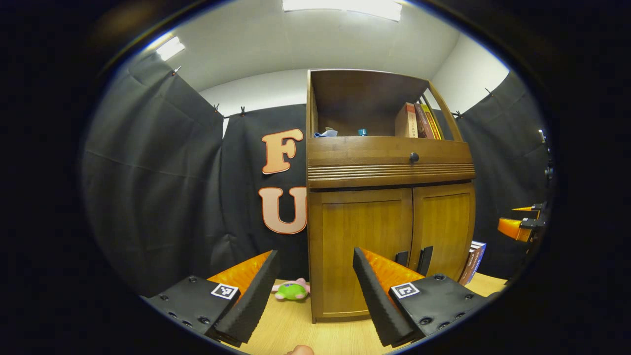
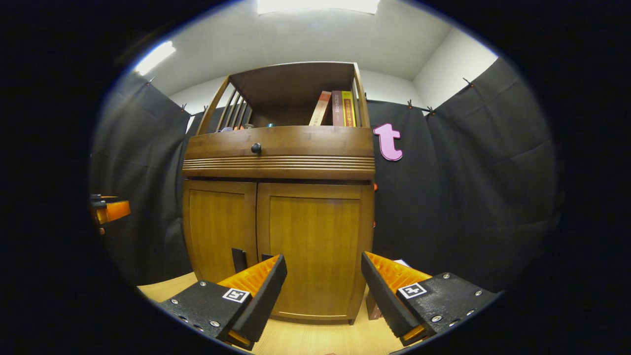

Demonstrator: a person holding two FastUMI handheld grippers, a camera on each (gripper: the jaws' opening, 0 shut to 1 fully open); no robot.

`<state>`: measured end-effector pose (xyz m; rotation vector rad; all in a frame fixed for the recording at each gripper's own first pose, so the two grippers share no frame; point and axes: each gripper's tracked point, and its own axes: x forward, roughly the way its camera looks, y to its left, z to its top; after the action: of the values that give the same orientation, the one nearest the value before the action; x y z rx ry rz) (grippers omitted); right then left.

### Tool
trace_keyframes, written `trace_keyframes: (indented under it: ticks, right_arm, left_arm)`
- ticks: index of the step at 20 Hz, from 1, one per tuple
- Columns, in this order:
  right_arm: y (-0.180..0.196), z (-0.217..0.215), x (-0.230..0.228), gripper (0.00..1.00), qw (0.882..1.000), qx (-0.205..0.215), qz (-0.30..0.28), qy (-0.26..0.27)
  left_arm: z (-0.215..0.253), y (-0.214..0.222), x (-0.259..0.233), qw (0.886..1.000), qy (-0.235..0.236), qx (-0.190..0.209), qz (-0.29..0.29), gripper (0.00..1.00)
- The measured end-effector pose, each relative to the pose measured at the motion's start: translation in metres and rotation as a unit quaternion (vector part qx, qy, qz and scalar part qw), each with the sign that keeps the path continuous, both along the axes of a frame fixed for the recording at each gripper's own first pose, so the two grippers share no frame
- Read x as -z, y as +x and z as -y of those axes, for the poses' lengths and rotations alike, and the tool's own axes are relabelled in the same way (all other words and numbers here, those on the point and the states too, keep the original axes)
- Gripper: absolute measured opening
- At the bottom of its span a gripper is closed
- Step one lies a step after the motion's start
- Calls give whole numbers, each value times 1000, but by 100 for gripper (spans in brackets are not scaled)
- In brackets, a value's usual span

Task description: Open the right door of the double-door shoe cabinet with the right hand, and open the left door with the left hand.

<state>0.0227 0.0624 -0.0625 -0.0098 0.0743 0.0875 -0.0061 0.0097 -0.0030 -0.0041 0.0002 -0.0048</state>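
Jaws of left gripper (image 1: 315,291) and right gripper (image 2: 323,291) gape before shut shoe cabinet (image 2: 278,236); book spines unreadable.

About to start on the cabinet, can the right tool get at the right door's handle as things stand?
Probably yes. The right tool is open and faces the shut right door; its handle sits just beside the tool's left finger, with nothing between them.

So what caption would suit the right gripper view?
Open right gripper faces the wooden shoe cabinet, both doors shut, books on its top shelf.
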Motion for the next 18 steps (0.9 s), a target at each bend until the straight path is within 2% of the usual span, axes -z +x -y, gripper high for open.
trace_keyframes:
  ticks: [5, 9, 12, 15, 16, 17, 18]
  right_arm:
    - [25, -46, 42, 94, 999, -29, -21, 0]
    - [50, -79, 81, 94, 998, -47, -42, -22]
    - [72, -107, 109, 93, 996, -63, -63, -1]
    - [93, -120, 125, 93, 996, -59, -73, 2]
    - [103, -120, 130, 93, 996, -53, -74, -1]
    - [109, -119, 137, 100, 996, -46, -77, -4]
    - [116, -120, 144, 93, 996, -38, -83, -4]
  left_arm:
    - [-12, -5, 8, 1000, -2, -9, -9, 95]
    - [-29, -7, 8, 1000, 5, -26, -5, 97]
    - [-37, -8, 6, 999, 6, -32, -1, 95]
    - [-42, -8, 10, 999, 10, -36, 1, 95]
    - [-42, -7, 11, 999, 9, -35, -2, 98]
    - [-43, -7, 14, 999, 9, -34, -4, 96]
    - [-44, -7, 16, 999, 11, -35, -6, 96]
